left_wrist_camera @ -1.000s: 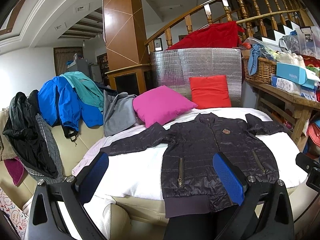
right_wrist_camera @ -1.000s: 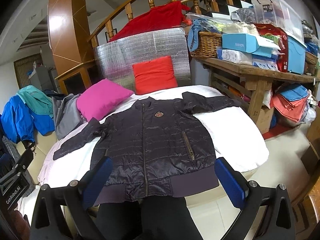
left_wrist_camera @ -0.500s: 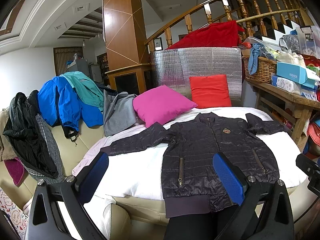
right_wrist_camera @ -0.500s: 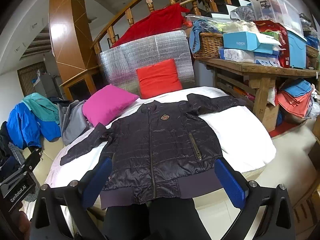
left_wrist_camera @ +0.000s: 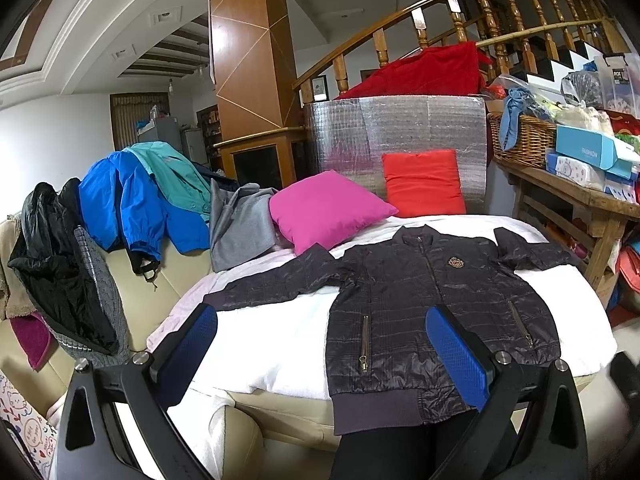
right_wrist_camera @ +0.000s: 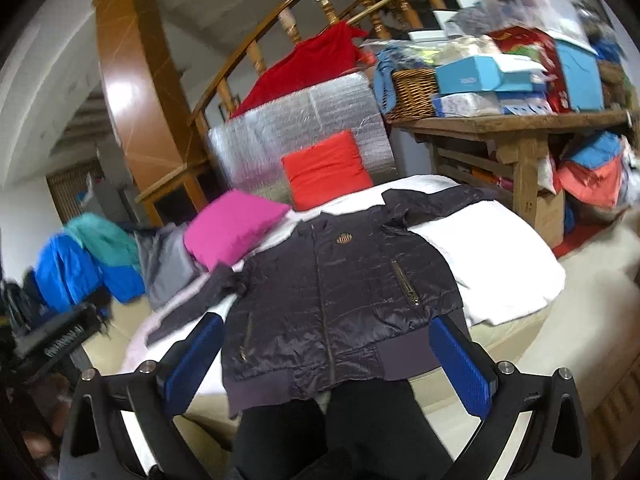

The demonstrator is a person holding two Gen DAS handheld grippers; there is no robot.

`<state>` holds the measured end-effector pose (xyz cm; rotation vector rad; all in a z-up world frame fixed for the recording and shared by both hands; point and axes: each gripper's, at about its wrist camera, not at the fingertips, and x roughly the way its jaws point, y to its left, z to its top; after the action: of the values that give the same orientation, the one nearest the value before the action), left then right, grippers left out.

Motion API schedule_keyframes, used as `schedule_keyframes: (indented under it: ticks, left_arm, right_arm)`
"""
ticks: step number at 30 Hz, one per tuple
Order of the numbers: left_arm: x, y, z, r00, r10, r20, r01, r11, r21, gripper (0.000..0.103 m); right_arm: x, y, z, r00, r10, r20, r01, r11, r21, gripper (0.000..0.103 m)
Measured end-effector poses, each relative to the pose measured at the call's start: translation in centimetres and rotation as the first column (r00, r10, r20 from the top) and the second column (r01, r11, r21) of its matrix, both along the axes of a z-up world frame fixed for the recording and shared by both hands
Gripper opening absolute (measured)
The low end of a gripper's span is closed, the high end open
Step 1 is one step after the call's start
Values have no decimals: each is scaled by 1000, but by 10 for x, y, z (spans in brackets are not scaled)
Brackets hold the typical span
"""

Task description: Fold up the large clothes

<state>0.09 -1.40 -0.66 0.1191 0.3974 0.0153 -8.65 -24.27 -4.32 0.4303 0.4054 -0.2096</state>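
Note:
A dark quilted zip jacket (left_wrist_camera: 432,304) lies flat, front up, on a white-covered sofa seat (left_wrist_camera: 280,336), sleeves spread to both sides and hem toward me. It also shows in the right wrist view (right_wrist_camera: 336,296). My left gripper (left_wrist_camera: 320,344) is open and empty, held short of the sofa's front edge, near the jacket's left side. My right gripper (right_wrist_camera: 324,356) is open and empty, held in front of the jacket's hem. The right view is blurred and tilted.
A pink cushion (left_wrist_camera: 328,208) and a red cushion (left_wrist_camera: 424,182) stand behind the jacket. Several jackets (left_wrist_camera: 132,196) hang over the sofa back at left. A wooden table (left_wrist_camera: 576,196) with a basket and boxes stands at right. My dark-clothed legs (right_wrist_camera: 340,432) are below.
The right gripper has swung and tilted, so its view is rotated and blurred, and it sits a little closer to the jacket's hem. The left gripper has barely moved.

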Motion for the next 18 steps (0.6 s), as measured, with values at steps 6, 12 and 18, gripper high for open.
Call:
schedule_keyframes:
  ticks: [6, 12, 18]
  left_arm:
    - [-8, 0, 2, 1000, 0, 24, 0, 1000, -13, 103]
    - [-1, -3, 1, 999, 3, 37, -3, 1000, 1, 103]
    - [32, -8, -2, 1000, 5, -22, -5, 1000, -8, 103]
  right_arm:
    - [-22, -10, 6, 995, -32, 95, 28, 999, 40, 103]
    - [2, -16, 9, 991, -134, -14, 133, 990, -41, 103]
    - [44, -21, 28, 986, -151, -75, 133, 969, -207, 103]
